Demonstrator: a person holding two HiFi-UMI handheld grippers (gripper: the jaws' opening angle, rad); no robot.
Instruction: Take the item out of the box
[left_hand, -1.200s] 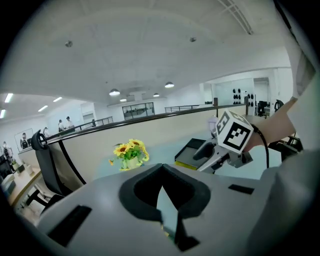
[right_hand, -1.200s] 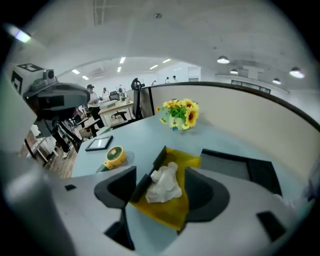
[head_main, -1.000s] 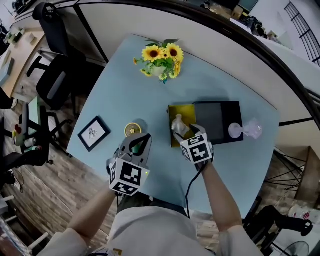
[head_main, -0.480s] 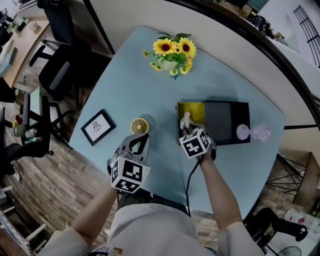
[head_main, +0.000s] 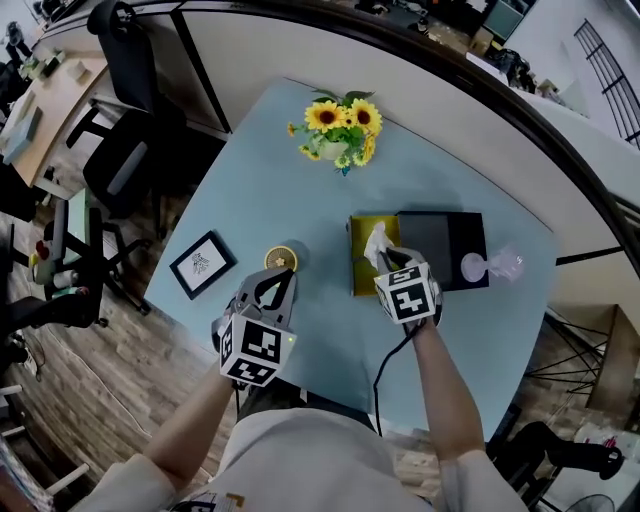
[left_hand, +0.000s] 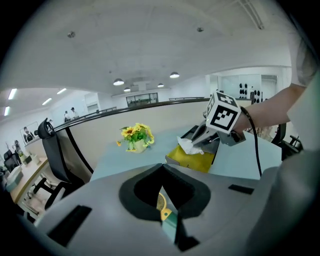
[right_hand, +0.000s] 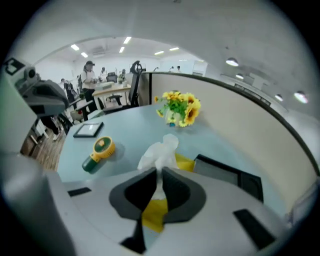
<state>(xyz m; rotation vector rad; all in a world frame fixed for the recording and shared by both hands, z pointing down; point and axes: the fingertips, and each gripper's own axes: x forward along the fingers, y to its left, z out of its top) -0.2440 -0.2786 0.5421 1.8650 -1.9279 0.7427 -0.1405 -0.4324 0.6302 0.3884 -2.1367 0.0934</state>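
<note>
**Materials and finishes: surface (head_main: 300, 170) and items on it**

The surface is a smooth, matt, pale-blue sheet with no visible grain. The tissue (head_main: 378, 243) is thin, white, soft paper, heavily crumpled. The box (head_main: 440, 245) has matt black, card-like panels and a plain yellow lining. The fan (head_main: 281, 260) is moulded yellow and green plastic with a slight sheen. The picture frame (head_main: 203, 264) has a matt black rim. The translucent pinkish piece (head_main: 490, 265) is glossy; glass or plastic cannot be determined. The left claw (head_main: 279, 277) has a matt grey plastic shell and dark matt pads. The floor (head_main: 70, 400) shows wood-grain planks.
</note>
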